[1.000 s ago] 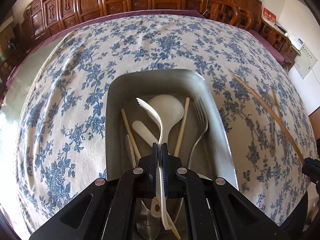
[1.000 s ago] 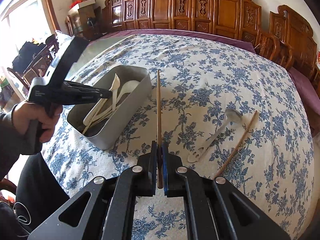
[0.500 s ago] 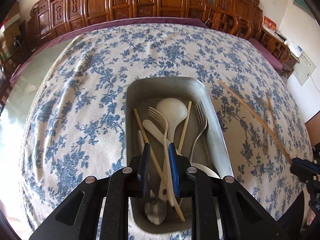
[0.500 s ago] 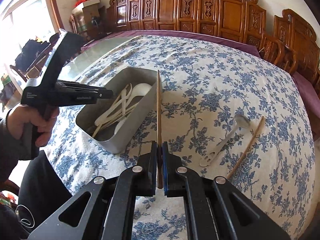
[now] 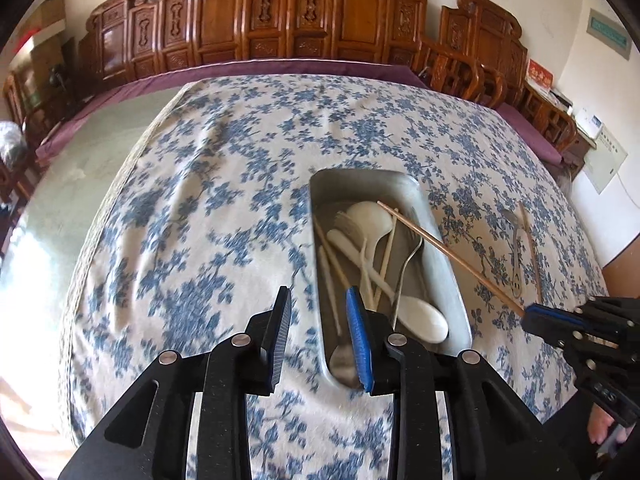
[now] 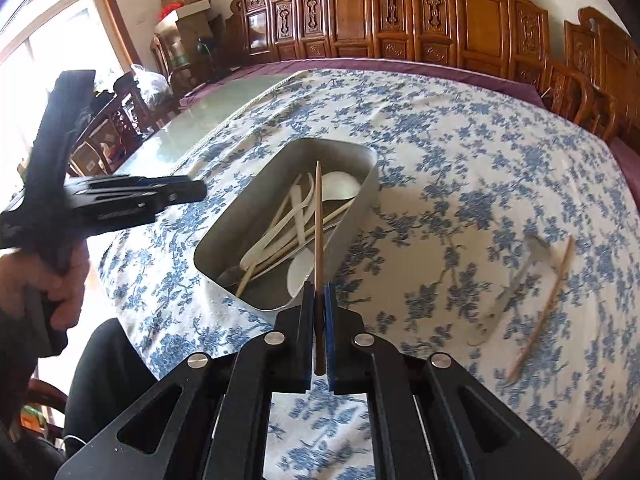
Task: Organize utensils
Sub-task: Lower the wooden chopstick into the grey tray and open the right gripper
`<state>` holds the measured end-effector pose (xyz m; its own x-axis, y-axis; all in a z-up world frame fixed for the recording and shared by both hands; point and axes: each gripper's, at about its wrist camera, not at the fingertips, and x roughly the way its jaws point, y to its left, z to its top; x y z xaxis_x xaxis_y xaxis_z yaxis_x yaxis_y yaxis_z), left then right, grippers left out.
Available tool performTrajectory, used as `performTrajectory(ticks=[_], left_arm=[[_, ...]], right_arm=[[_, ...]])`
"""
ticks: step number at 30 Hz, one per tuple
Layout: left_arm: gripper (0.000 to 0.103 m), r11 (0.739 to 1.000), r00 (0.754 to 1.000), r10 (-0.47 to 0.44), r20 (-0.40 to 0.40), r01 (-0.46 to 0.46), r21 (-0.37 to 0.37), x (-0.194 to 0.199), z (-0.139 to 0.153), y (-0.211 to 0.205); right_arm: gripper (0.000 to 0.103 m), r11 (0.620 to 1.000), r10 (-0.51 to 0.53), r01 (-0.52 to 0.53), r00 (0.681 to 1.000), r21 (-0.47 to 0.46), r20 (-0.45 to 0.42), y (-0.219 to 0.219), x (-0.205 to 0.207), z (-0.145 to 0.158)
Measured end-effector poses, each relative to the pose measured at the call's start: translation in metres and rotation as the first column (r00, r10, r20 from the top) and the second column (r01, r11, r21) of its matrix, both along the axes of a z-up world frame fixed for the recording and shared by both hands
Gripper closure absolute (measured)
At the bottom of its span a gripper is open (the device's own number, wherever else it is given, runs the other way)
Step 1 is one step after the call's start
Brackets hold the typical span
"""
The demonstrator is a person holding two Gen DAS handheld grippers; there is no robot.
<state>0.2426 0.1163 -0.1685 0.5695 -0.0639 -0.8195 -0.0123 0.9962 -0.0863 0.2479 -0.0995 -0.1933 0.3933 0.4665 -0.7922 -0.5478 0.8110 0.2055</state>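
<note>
right claw (image 6: 318,296) is clamped on a wooden chopstick (image 6: 318,216), gripping near one end, with the free end reaching out over the metal tray (image 6: 362,204); in the left view that stick crosses the tray's right rim at a slant. left claw (image 5: 320,334) has just been opening, jaws now apart with nothing between them, sitting above the tray's near left edge, so its drop-off looks done. the tray already holds white plastic spoons (image 5: 370,220), a white fork, a metal fork (image 5: 406,264) and a few chopsticks. step in hand: right side delivering its chopstick. next move, as i read it: bring the stick in line with the tray's long axis, lower it inside the walls, then release; a slanted drop could leave it propped on the rim. left on the floral worktop (image 6: 460,152): one metal spoon (image 6: 516,280) and one chopstick (image 6: 544,308), close together, well right of the tray.
</note>
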Motion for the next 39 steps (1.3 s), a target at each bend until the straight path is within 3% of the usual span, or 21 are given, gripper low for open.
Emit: performTrajectory(ticks=[20, 31, 39], left_arm=[[0.076, 1.0, 0.999, 0.011, 0.036, -0.012, 0.007, -0.026, 0.019, 0.014], [0.076, 1.0, 0.999, 0.011, 0.03, -0.011, 0.006, -0.028, 0.017, 0.013], [0.076, 1.0, 1.0, 0.005, 0.024, -0.005, 0.005, -0.026, 0.015, 0.008]], right_arm=[[0.097, 1.0, -0.019, 0.019, 0.998, 0.002, -0.063, 0.059, 0.028, -0.022], [0.096, 1.0, 0.016, -0.016, 0.995, 0.001, -0.101, 0.065, 0.032, -0.042], [0.095, 0.999, 0.039, -0.037, 0.997, 0.031, -0.067, 0.058, 0.028, -0.032]])
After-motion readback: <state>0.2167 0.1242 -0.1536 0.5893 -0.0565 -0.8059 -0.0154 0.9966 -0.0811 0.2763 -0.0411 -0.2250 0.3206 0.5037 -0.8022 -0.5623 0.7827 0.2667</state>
